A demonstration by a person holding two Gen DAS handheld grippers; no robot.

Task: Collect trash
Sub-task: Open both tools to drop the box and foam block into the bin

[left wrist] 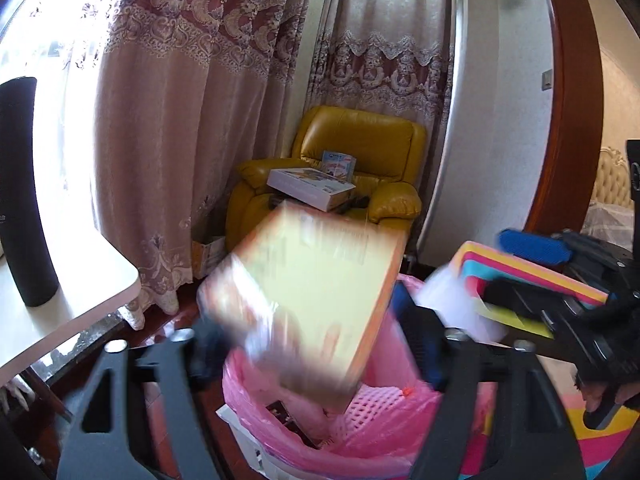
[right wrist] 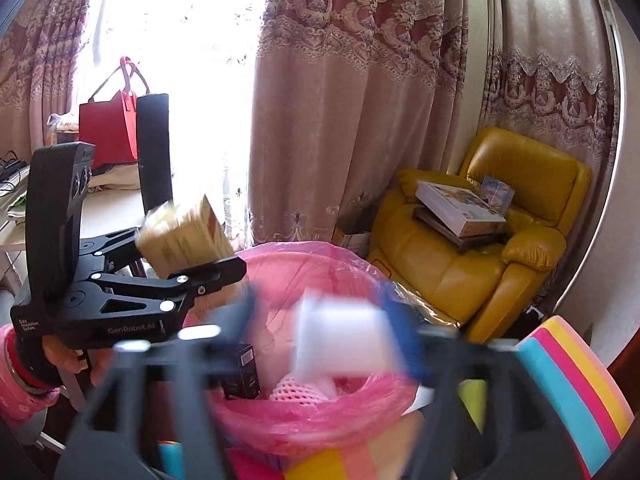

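I see the yellow box (left wrist: 308,300) tilted and blurred right above the pink bag (left wrist: 384,428) that lines the bin, its lower corner dipping past the bag's rim. It sits between the fingers of my left tool (left wrist: 308,344), but the jaws stand wide and I cannot see either pad pressing on it; I judge it is loose and dropping. From the right wrist view the same box (right wrist: 184,236) lies at the bin's left edge, with its long axis slanting down toward the opening.

The white wad (right wrist: 340,344) hangs just over the middle of the bag (right wrist: 312,412), between the fingers of my right tool (right wrist: 320,340), whose jaws are also spread and not clamped on it. It is blurred, so I cannot tell what it is made of.

Both pieces lie straight ahead of and below their tools, over the opening. A black carton (right wrist: 242,372) and pink foam netting (right wrist: 296,392) already rest inside.
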